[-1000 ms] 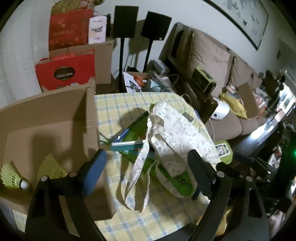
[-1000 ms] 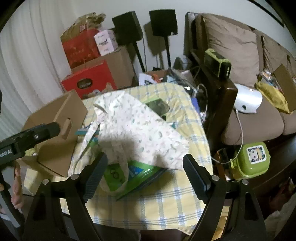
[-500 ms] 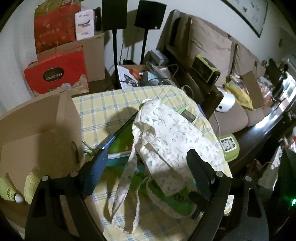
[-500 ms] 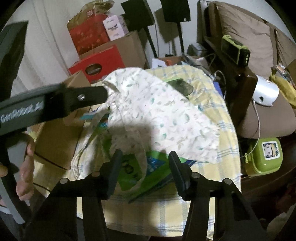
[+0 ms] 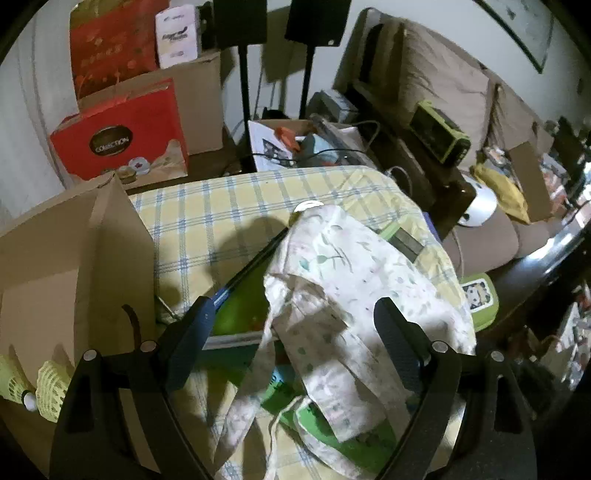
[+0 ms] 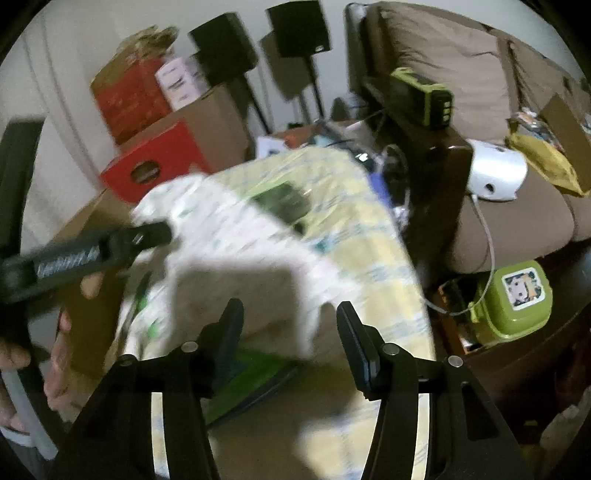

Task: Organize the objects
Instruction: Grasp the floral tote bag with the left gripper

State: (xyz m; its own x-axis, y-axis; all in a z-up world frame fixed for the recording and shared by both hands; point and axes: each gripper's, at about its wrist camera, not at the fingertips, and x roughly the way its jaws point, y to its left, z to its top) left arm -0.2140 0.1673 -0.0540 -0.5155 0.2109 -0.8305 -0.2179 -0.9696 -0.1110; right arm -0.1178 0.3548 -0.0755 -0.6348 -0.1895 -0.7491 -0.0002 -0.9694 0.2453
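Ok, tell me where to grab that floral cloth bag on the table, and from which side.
Take the floral cloth bag by its straps, which trail loose toward the near table edge. Come down from above on the near side with the open left tool, whose fingers already straddle that spot. The bag's body lies draped flat over the green items, so a pinch there would probably catch them too.

Red box behind the table: dark oval label reads "COLLECTION". White carton above it: print too blurred to read.
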